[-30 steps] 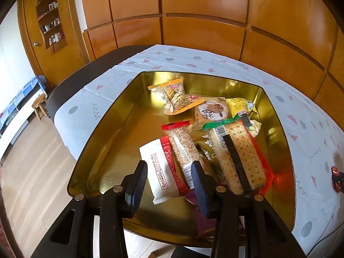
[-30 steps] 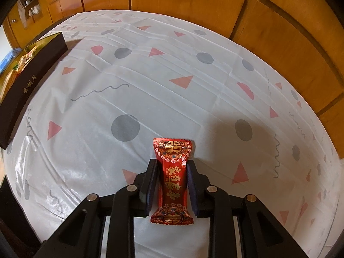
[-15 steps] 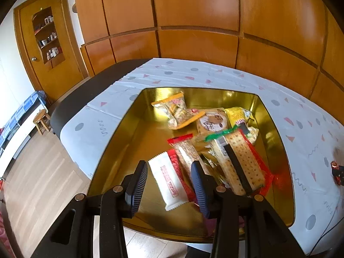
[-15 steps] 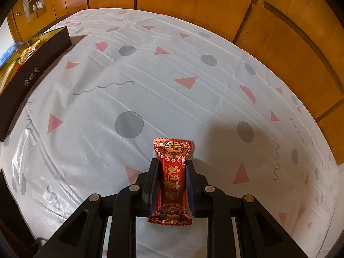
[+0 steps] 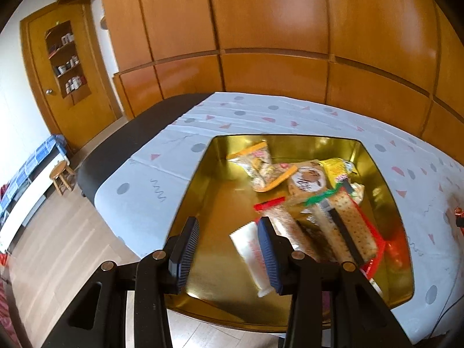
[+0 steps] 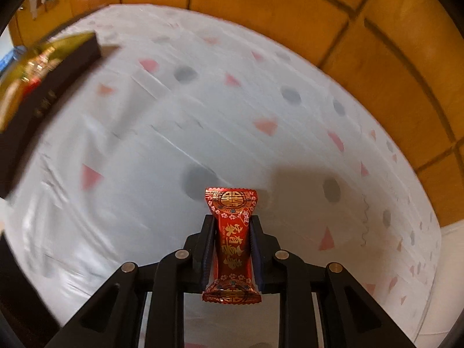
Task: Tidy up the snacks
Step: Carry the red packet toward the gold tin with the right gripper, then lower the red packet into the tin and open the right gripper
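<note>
In the right wrist view my right gripper (image 6: 231, 226) is shut on a red and gold candy packet (image 6: 232, 240), held lengthwise above the patterned tablecloth (image 6: 162, 145). The gold-lined box (image 6: 58, 66) sits at the far left there. In the left wrist view my left gripper (image 5: 227, 237) hangs open and empty over the near left part of the gold box (image 5: 203, 203). Several snack packs lie in the box: a white wrapper (image 5: 249, 249), a cracker pack (image 5: 345, 226), a round biscuit pack (image 5: 308, 178) and an orange-edged bag (image 5: 255, 159).
The table's dark left end (image 5: 127, 142) drops to a wooden floor (image 5: 49, 246) with a small stool (image 5: 62, 174). Wooden wall panels (image 5: 275, 29) stand behind the table. A red wrapper (image 5: 458, 213) shows at the right edge of the left wrist view.
Both grippers have risen and drawn back from the table. The red candy came up off the cloth in the right gripper, and the box now shows more at the left.
</note>
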Motion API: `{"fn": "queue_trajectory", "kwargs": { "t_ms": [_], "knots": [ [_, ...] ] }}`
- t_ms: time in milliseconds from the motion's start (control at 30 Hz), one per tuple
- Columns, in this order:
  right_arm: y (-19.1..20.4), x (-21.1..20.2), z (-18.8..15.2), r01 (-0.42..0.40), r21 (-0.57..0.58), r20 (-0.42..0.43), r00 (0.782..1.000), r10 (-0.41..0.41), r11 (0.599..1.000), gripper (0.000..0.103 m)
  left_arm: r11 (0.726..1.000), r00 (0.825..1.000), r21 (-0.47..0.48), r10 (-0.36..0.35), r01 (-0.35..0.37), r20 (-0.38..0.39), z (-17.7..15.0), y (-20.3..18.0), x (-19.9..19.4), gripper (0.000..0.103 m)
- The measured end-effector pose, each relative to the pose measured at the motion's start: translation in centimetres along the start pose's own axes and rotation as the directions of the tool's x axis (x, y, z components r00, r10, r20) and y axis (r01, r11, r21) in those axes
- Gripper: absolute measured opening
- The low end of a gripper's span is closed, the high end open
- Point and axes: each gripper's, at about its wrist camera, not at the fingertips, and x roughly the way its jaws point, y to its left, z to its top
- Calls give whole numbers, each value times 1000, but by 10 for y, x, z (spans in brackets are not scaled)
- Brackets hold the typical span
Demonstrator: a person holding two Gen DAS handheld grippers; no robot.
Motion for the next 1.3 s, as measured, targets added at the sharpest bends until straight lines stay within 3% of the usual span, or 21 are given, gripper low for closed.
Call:
{"fn": "queue_trajectory", "kwargs": {
  "t_ms": [133,267,400,500,633,700,967,1100,1300],
  "knots": [
    [35,-32,28,-109,-22,84,990,110,994,23,997,1000,-77,19,-19,2,-2,17,4,43],
    [88,-59,60,-220,-91,149,961,231,971,23,989,999,-146,40,-38,9,-5,34,5,43],
    [149,-85,91,-376,-161,184,897,402,912,23,979,998,-197,54,-49,22,-6,47,4,43],
    [203,-97,110,-490,-202,177,834,523,848,23,973,998,-226,57,-51,18,-6,54,5,43],
    [260,-88,124,-540,-225,143,805,576,811,24,966,998,-253,58,-51,18,-5,61,4,43],
    [281,-74,131,-549,-219,115,806,580,807,24,963,998,-264,55,-49,17,-5,64,4,43],
    [320,-16,143,-457,-211,41,879,474,864,26,965,999,-259,45,-41,8,-7,61,7,43],
    [315,-11,143,-461,-194,58,876,479,866,27,968,999,-248,41,-39,3,-7,55,8,43],
    [304,-23,135,-482,-190,91,859,504,855,42,974,999,-224,42,-39,10,-6,46,5,43]
  ]
}}
